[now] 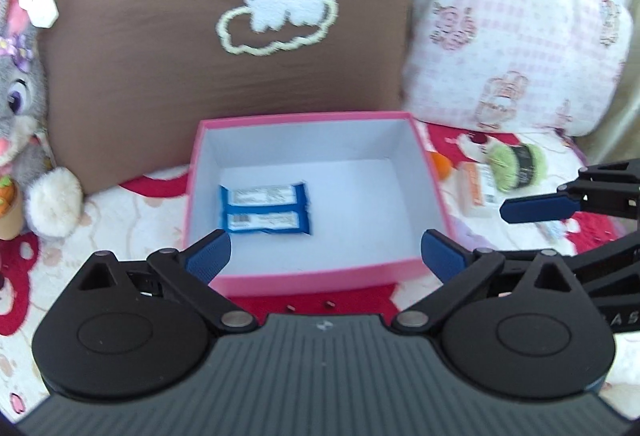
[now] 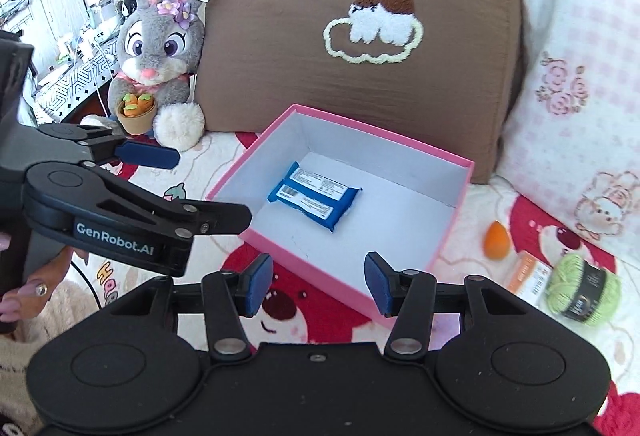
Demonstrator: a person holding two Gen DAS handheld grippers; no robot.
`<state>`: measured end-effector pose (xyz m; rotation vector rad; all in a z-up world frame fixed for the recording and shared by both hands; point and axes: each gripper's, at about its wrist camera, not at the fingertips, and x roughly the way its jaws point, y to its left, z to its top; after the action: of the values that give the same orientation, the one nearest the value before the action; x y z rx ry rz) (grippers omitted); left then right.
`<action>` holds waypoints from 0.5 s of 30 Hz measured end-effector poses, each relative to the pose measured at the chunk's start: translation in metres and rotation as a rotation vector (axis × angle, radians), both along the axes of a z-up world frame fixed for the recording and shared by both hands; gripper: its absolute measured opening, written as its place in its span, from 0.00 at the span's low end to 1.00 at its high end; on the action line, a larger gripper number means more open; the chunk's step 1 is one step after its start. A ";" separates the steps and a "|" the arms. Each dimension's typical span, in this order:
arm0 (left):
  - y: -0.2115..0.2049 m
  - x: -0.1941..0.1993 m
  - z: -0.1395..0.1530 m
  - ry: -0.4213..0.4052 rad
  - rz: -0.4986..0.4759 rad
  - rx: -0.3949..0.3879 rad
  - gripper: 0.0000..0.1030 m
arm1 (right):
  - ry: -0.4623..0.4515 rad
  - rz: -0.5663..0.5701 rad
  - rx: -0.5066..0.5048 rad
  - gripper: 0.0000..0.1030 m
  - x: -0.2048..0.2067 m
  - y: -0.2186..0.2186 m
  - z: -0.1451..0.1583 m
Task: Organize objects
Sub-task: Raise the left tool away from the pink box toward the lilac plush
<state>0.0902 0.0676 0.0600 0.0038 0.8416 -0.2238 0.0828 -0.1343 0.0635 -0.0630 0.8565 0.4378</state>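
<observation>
Hovering with both jaws spread and empty: left gripper (image 1: 324, 256) over the pink box's (image 1: 320, 276) near wall, right gripper (image 2: 318, 286) at its corner. Blue packet (image 2: 316, 197) already inside. Remaining outside, toward four o'clock: orange sponge (image 2: 496, 240), small carton (image 2: 530, 274), green yarn (image 2: 586, 290). Yarn probably light and squashy; best pinched across its banded middle.

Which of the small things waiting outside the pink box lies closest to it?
The orange egg-shaped sponge: it lies just off the pink box on its right side, while the orange carton and the green yarn ball lie farther out.
</observation>
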 end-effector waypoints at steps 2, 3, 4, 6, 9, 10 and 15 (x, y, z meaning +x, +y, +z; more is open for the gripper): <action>-0.003 -0.004 0.002 0.009 -0.014 -0.018 1.00 | 0.000 -0.009 -0.006 0.55 -0.008 -0.007 0.005; -0.005 -0.007 0.003 0.010 -0.017 -0.017 1.00 | -0.003 -0.016 -0.013 0.56 -0.012 -0.011 0.007; -0.008 -0.009 0.004 0.008 -0.021 -0.012 1.00 | -0.005 -0.022 -0.020 0.57 -0.015 -0.014 0.009; -0.015 -0.015 0.007 -0.005 -0.039 0.006 1.00 | -0.010 -0.033 -0.034 0.61 -0.022 -0.020 0.013; -0.025 -0.023 0.010 -0.028 -0.073 0.026 1.00 | -0.014 -0.052 -0.063 0.66 -0.032 -0.027 0.016; -0.028 -0.024 0.010 -0.029 -0.080 0.029 1.00 | -0.013 -0.057 -0.070 0.68 -0.035 -0.029 0.016; -0.042 -0.027 0.006 -0.008 -0.129 0.021 1.00 | -0.024 -0.078 -0.105 0.79 -0.057 -0.042 0.016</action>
<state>0.0634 0.0253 0.0659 0.0789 0.8362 -0.3356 0.0259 -0.1762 0.0797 -0.1314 0.8555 0.3184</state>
